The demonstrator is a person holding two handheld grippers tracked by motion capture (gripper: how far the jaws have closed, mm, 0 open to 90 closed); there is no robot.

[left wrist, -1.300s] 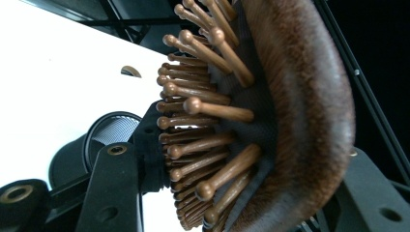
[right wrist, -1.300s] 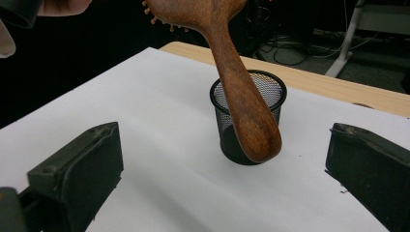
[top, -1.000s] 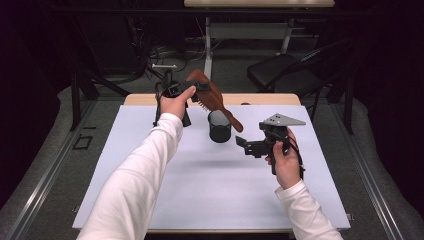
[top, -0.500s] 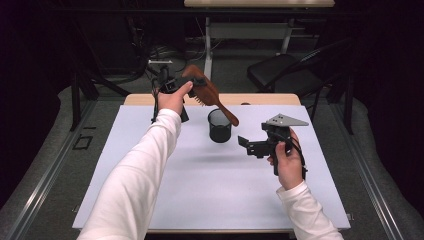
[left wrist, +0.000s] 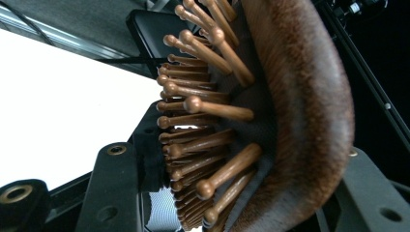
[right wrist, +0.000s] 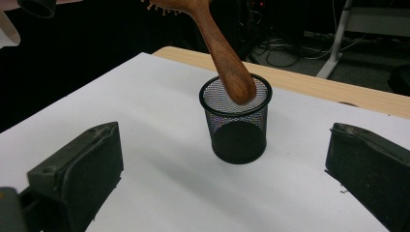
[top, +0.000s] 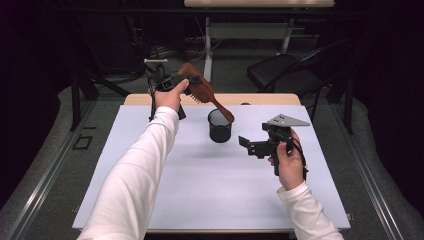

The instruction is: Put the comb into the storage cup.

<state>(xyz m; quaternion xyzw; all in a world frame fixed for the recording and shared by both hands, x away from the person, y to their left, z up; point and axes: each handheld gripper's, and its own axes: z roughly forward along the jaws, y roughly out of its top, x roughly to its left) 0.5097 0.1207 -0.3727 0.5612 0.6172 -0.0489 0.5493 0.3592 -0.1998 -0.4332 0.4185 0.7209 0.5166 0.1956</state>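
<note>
1. Your left gripper (top: 192, 80) is raised over the table's (top: 200, 200) far left, jaws clamped on the brush (top: 202, 90) head.
2. The brush slants down to the right, its handle tip at the mouth of the cup (top: 220, 126) mid-table.
3. Your right gripper (top: 243, 143) hangs right of the cup, jaws wide apart, holding nothing.

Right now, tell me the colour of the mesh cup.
Black; the mesh cup shows best in the right gripper view.

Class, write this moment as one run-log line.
left gripper: shut on hairbrush | brush handle tip at mesh cup rim | right gripper: open, aimed at cup
</note>
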